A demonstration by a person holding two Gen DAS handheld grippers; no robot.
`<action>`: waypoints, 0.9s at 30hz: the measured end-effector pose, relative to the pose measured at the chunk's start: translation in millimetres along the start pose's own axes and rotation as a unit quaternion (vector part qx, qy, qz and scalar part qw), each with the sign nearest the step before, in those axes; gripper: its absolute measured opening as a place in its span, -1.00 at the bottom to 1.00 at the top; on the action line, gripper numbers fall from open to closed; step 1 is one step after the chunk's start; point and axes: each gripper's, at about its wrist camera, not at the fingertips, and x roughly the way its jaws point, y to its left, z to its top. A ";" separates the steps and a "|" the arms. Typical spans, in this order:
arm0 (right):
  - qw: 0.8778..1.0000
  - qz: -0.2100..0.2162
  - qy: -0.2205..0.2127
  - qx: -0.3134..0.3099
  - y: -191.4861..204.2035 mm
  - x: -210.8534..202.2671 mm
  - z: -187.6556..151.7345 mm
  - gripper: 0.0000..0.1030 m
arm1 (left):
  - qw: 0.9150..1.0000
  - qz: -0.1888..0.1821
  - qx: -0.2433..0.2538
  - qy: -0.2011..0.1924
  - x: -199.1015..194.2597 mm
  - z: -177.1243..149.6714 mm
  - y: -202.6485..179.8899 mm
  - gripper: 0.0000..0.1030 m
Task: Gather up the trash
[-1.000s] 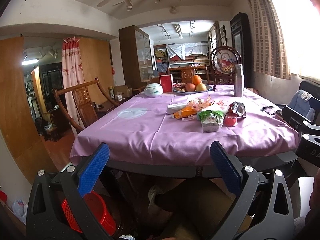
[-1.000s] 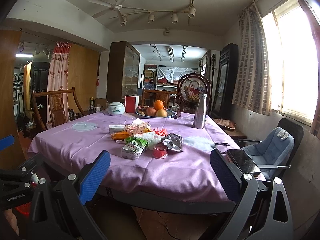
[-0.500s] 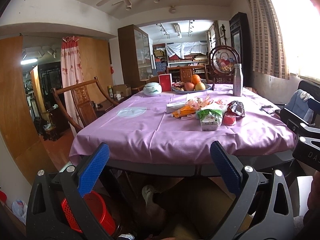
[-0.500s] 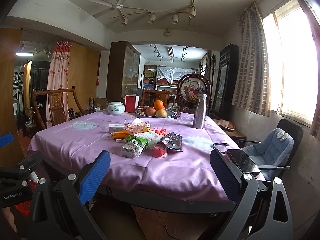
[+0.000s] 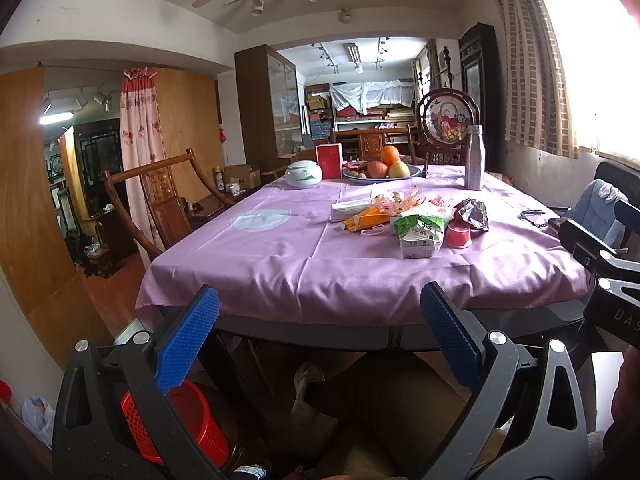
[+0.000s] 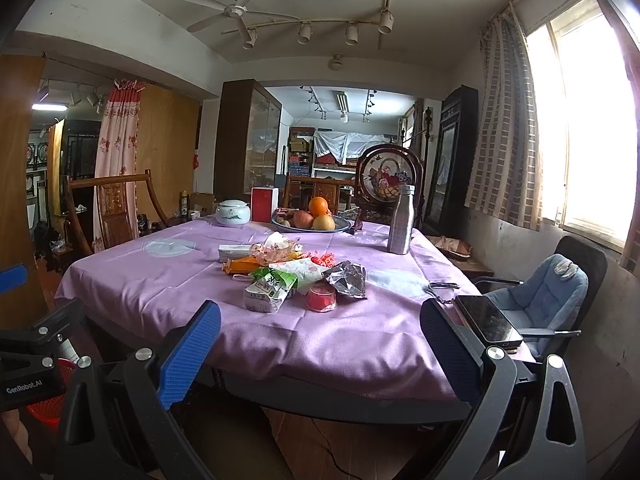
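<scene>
A dining room holds a table under a purple cloth [image 6: 160, 292]. The trash pile [image 6: 296, 272], cartons, wrappers and a red cup [image 6: 321, 298], lies mid-table. The left gripper [image 5: 320, 340] and right gripper [image 6: 320, 344], both spread wide and empty, hang at the near edge. A red basket [image 5: 192, 420] sits below, on the left.

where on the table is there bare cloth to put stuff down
Bare cloth: the near strip of the table before the milk carton, and the left side around the pale disc. Crowded: the trash pile mid-table, the fruit bowl behind it, and the phone at the right edge.
</scene>
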 end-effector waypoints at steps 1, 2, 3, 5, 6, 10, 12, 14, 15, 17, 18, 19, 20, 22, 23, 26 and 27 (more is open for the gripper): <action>1.000 0.001 0.000 0.001 0.2 -0.3 0.0 0.89 | 1.000 0.000 0.001 0.000 -0.5 -0.3 -0.1 0.87; 1.000 0.001 0.000 0.000 0.5 -1.2 -0.1 0.89 | 1.000 0.000 0.001 0.000 -0.5 -0.4 -0.4 0.87; 1.000 0.000 -0.001 0.000 0.9 -1.4 -0.1 0.89 | 1.000 0.000 0.002 -0.001 -1.1 -0.4 -0.4 0.87; 1.000 0.001 0.000 0.001 0.3 -1.1 0.2 0.89 | 1.000 -0.001 0.001 0.000 -0.9 -0.7 0.0 0.87; 1.000 0.002 0.000 0.001 0.1 -1.0 -0.1 0.89 | 1.000 -0.001 0.001 0.000 -0.8 -0.8 -0.7 0.87; 1.000 0.000 0.000 0.001 -0.1 -0.8 0.1 0.89 | 1.000 -0.002 0.001 0.001 -0.7 -0.8 -0.9 0.87; 1.000 0.001 -0.001 0.001 0.2 -0.9 -0.2 0.89 | 1.000 -0.001 0.001 0.002 -1.0 -0.8 -1.1 0.87; 1.000 0.000 -0.001 0.001 0.9 -1.1 -0.8 0.89 | 1.000 -0.001 0.001 0.001 -1.2 -0.7 -0.9 0.87; 1.000 0.001 -0.001 0.001 0.5 -0.8 -0.6 0.89 | 1.000 -0.002 0.000 0.002 -1.3 -0.8 -0.8 0.87; 1.000 0.000 -0.001 0.001 0.3 -0.6 -0.6 0.89 | 1.000 -0.002 0.001 0.002 -1.0 -0.8 -1.1 0.87; 1.000 0.001 -0.001 0.001 0.3 -0.6 -0.9 0.89 | 1.000 -0.002 0.001 0.002 -1.3 -1.0 -1.1 0.87; 1.000 0.001 -0.001 0.001 0.7 -1.0 -1.1 0.89 | 1.000 -0.002 0.002 0.002 -1.0 -0.8 -1.2 0.87; 1.000 0.000 -0.001 0.001 0.6 -0.7 -1.0 0.89 | 1.000 -0.002 0.002 0.002 -0.9 -0.9 -1.1 0.87; 1.000 0.000 -0.001 0.001 0.3 -0.7 0.4 0.89 | 1.000 -0.002 0.002 0.002 -1.2 -1.3 -1.2 0.87; 1.000 0.000 -0.001 0.001 0.2 -0.6 0.3 0.89 | 1.000 -0.002 0.002 0.002 -1.4 -1.5 -1.2 0.87; 1.000 0.001 -0.001 0.001 0.7 -0.9 0.5 0.89 | 1.000 -0.001 0.001 0.002 -1.3 -2.0 -1.3 0.87; 1.000 0.001 -0.001 0.001 1.2 -0.8 0.4 0.89 | 1.000 -0.001 0.001 0.002 -1.2 -1.9 -1.3 0.87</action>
